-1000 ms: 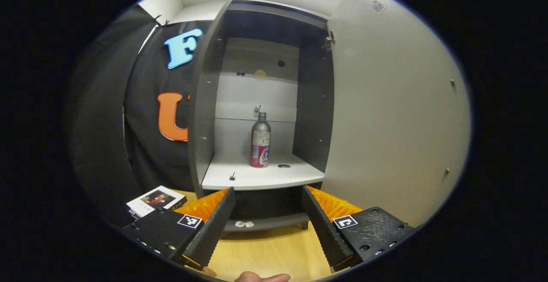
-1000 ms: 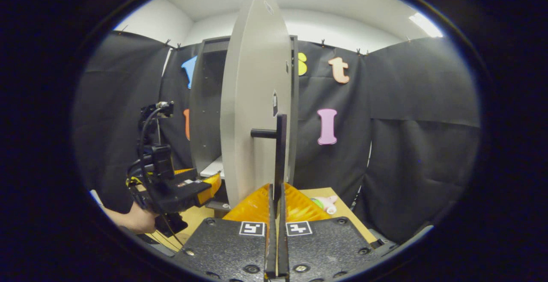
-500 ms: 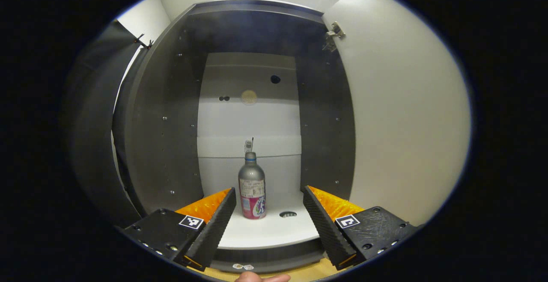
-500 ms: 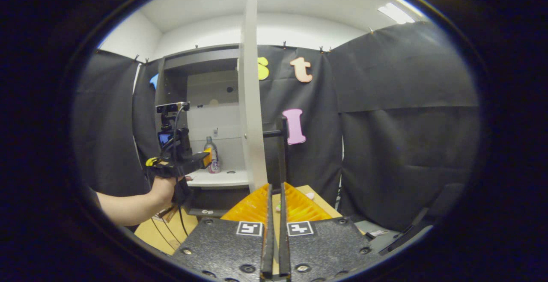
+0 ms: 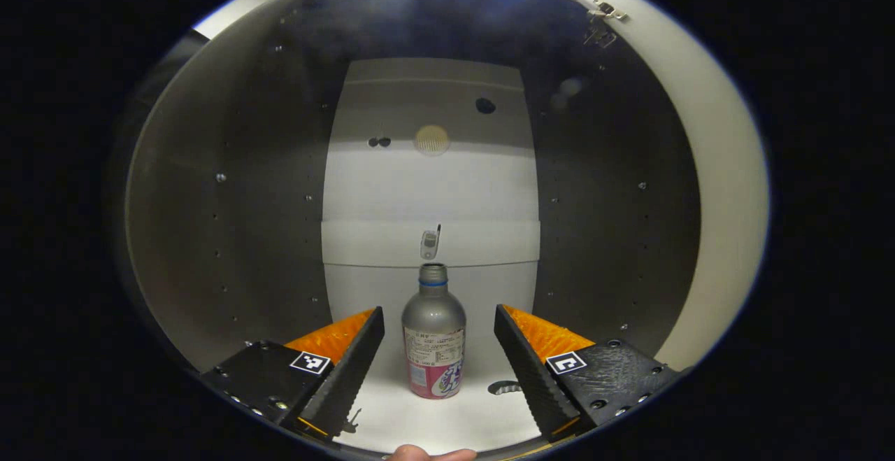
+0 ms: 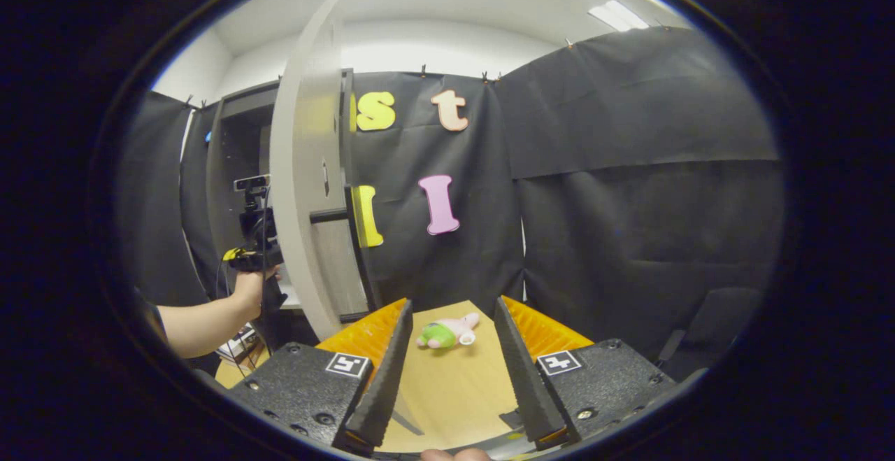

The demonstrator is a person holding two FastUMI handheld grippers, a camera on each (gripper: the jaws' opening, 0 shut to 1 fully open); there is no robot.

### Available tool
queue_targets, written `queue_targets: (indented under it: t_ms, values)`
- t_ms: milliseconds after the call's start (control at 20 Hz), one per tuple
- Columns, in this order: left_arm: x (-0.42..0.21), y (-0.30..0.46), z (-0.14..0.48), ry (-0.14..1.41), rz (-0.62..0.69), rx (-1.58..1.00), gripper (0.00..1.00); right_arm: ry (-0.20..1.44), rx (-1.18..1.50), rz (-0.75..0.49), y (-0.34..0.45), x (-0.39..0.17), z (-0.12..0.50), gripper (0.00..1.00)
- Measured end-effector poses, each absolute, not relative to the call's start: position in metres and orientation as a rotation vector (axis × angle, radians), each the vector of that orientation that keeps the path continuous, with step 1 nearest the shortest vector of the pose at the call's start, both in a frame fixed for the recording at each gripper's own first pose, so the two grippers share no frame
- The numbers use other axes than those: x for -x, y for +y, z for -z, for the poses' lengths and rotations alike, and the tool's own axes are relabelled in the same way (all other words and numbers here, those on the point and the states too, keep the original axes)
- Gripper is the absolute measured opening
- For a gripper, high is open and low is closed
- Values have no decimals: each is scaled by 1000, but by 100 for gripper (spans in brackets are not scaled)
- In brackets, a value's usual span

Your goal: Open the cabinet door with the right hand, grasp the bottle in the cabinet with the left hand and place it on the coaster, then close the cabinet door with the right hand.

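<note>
since bottle stands upright dead ahead of my left gripper | jaws apart, not touching | right gripper apart, off door

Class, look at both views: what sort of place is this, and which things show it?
Probably a staged recording booth, not a home: black cloth wall, a lone cabinet with its door open holding one bottle, and a plush toy on a wooden table.
</note>
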State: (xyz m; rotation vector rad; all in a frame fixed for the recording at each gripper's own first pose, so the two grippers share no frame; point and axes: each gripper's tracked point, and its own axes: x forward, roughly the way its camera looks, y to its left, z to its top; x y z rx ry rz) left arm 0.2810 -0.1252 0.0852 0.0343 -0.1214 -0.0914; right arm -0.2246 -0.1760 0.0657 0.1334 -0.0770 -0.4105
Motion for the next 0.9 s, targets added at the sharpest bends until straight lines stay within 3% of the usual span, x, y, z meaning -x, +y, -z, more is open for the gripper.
queue_targets:
  t_ms: [600,700,750,900]
  values:
    - [-339,-127,-66,-49,74,29,96,-40,-115,416,-196,187,-63,70]
    - [-341,-130,-61,-36,68,15,96,-43,-100,421,-197,187,-63,75]
    - [-342,-130,-60,-37,65,13,96,-45,-99,420,-196,188,-63,70]
    - [-343,-129,-61,-42,58,7,96,-38,-109,418,-199,185,-60,70]
